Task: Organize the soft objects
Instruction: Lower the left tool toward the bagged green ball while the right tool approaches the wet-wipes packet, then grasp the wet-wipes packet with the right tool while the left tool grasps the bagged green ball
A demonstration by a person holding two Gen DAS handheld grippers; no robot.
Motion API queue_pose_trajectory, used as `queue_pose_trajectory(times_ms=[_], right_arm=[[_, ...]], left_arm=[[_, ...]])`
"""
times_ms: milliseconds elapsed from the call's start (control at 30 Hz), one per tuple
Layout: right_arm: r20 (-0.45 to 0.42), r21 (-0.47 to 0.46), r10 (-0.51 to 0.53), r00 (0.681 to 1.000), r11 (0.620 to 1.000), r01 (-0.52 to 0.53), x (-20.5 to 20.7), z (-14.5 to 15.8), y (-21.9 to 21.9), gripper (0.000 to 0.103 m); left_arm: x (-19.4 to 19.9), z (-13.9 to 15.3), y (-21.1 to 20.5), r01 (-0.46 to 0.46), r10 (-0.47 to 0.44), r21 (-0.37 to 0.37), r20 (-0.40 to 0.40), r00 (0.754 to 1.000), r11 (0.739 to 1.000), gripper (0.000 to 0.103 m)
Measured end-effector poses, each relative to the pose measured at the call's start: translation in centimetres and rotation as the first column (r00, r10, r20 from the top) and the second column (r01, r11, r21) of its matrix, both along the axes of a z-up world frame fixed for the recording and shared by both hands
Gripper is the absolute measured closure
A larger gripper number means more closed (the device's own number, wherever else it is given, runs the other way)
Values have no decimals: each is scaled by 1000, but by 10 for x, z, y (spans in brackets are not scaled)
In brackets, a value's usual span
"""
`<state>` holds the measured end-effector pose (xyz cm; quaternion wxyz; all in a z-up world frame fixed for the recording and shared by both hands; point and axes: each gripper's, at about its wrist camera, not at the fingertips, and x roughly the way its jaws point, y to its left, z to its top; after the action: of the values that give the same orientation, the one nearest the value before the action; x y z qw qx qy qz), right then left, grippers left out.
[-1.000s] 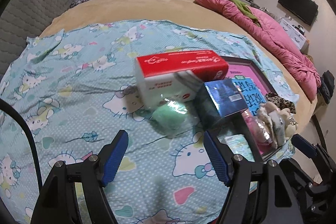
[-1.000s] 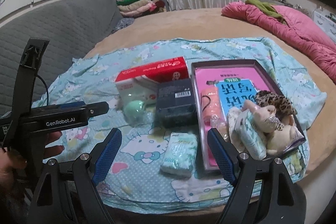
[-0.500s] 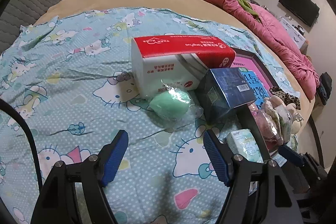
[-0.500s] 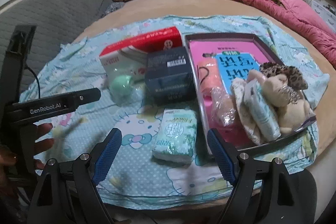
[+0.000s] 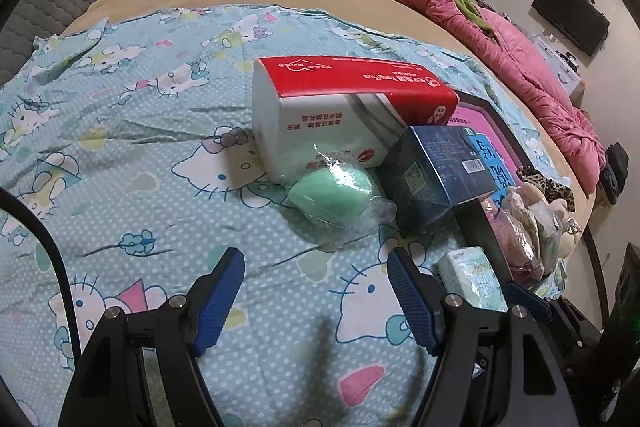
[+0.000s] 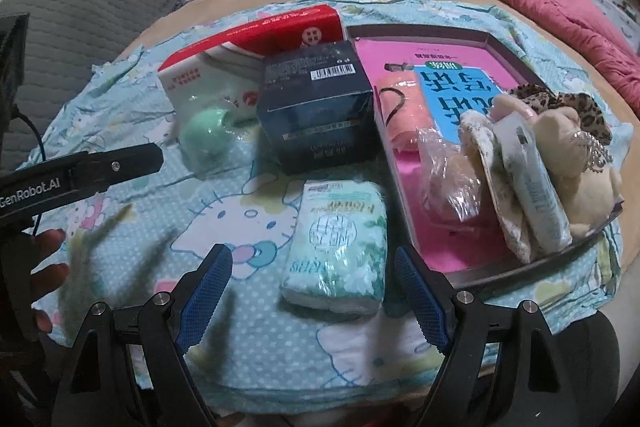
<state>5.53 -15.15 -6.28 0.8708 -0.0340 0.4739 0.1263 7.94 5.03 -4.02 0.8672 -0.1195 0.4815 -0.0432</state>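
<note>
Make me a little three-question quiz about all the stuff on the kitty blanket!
1. True or false: the right tongs are squeezing the tissue pack.
2. What sits against the red-and-white box, wrapped in clear plastic? A) green sponge B) plush toy C) book
3. Fill in: the plush toy lies in the ____.

Key: 1 false, both tongs are open, and the left tongs are empty too. 2 A, the green sponge. 3 tray.
</note>
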Motion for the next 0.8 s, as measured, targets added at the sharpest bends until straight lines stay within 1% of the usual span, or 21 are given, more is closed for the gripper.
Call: queue_pose_trajectory(times_ms=[67, 200, 333, 400, 467, 567, 633, 733, 767, 800], right_arm=[[13, -22, 0, 1000, 1000, 0, 3, -2, 4, 19], [39, -102, 8, 999, 995, -4, 10, -8, 17, 19], [44, -171, 34, 998, 985, -26, 13, -15, 28, 20], [14, -182, 38, 999, 983, -35, 14, -22, 30, 26], [-2, -192, 20, 1000, 981, -20, 14, -28, 26, 27], [-10, -182, 15, 1000, 983, -17, 19, -29, 23, 32], [-10, -186, 21, 1000, 982, -22, 23, -31, 23, 38], [-15, -150, 46, 999, 987, -48, 29, -31, 25, 49], [-11, -139, 66, 998, 988, -67, 30, -30, 27, 56], [-11, -121, 85, 996, 989, -85, 31, -30, 28, 57]], left_arm=[[2, -3, 1, -2, 2, -14, -4, 1000, 1000, 30], [9, -6, 4, -7, 7, -47, -1, 1000, 999, 30], [17, -12, 6, -14, 13, -85, -8, 1000, 996, 30], [22, -14, 7, -16, 15, -92, -13, 1000, 996, 30], [25, -17, 7, -15, 14, -94, -15, 1000, 995, 30], [32, -20, 6, -15, 13, -107, -20, 1000, 994, 29], [36, -21, 5, -14, 12, -113, -19, 1000, 993, 29], [43, -22, 3, -11, 9, -123, -14, 1000, 992, 28], [44, -24, 2, -10, 8, -123, -17, 1000, 992, 28], [47, -26, 1, -8, 5, -124, -21, 1000, 992, 28]])
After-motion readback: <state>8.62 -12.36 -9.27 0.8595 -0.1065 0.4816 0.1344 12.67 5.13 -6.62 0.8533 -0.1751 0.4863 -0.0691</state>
